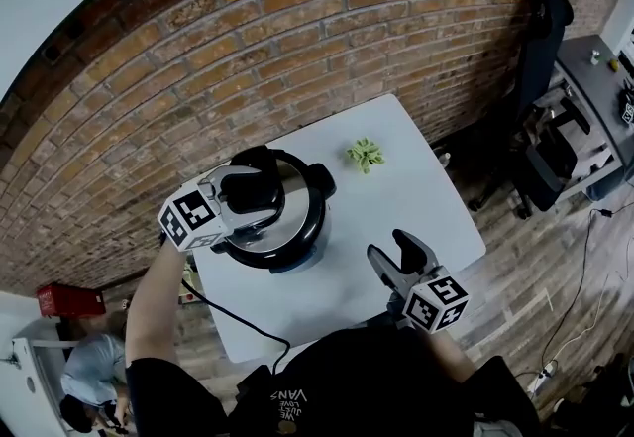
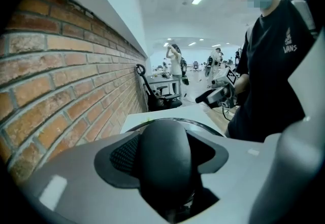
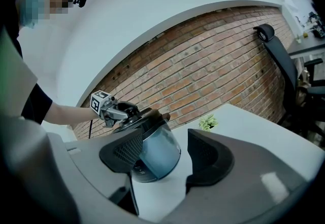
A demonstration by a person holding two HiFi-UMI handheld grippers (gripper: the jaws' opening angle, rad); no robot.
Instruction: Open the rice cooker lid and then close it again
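A black rice cooker point(image 1: 297, 237) with a steel lid stands on the white table point(image 1: 416, 197), left of centre. My left gripper point(image 1: 248, 197) is shut on the lid's black handle point(image 1: 250, 187). In the left gripper view the handle point(image 2: 165, 159) fills the gap between both pads. From the right gripper view the cooker point(image 3: 157, 152) has a bluish front, with the left gripper point(image 3: 122, 112) on top. I cannot tell whether the lid is lifted off the rim. My right gripper point(image 1: 396, 252) hangs open over the table's near right part, holding nothing.
A small green plant-like thing point(image 1: 365, 155) lies on the table behind the cooker. A black cord point(image 1: 238, 321) runs off the near edge. A brick wall point(image 1: 297, 29) backs the table. A black office chair point(image 1: 545, 128) stands at the right. A red box point(image 1: 69, 301) and another person point(image 1: 89, 376) are at lower left.
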